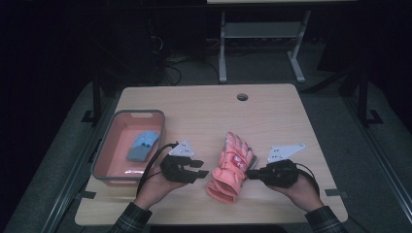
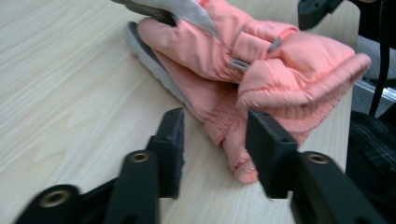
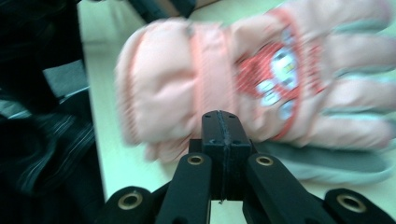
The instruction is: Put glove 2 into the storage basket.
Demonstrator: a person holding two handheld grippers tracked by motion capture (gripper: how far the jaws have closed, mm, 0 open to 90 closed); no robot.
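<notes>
Pink winter gloves (image 1: 232, 167) with grey trim lie stacked on the wooden table (image 1: 272, 116), cuffs toward the front edge. A red cartoon patch (image 3: 275, 77) marks the back of the top glove. My left gripper (image 1: 200, 168) hovers just left of the cuffs. In the left gripper view its jaws (image 2: 215, 140) stand open, with the gloves (image 2: 243, 70) just beyond them and nothing pressed between the pads. My right gripper (image 1: 250, 173) sits at the gloves' right side, shut, its pads (image 3: 220, 122) flat together with no cloth showing between them.
A pink bin with a grey rim (image 1: 138, 113) stands at the table's left and holds a grey-blue glove (image 1: 143, 145). A cable hole (image 1: 242, 96) sits near the far edge. A white desk frame (image 1: 262, 34) stands beyond the table.
</notes>
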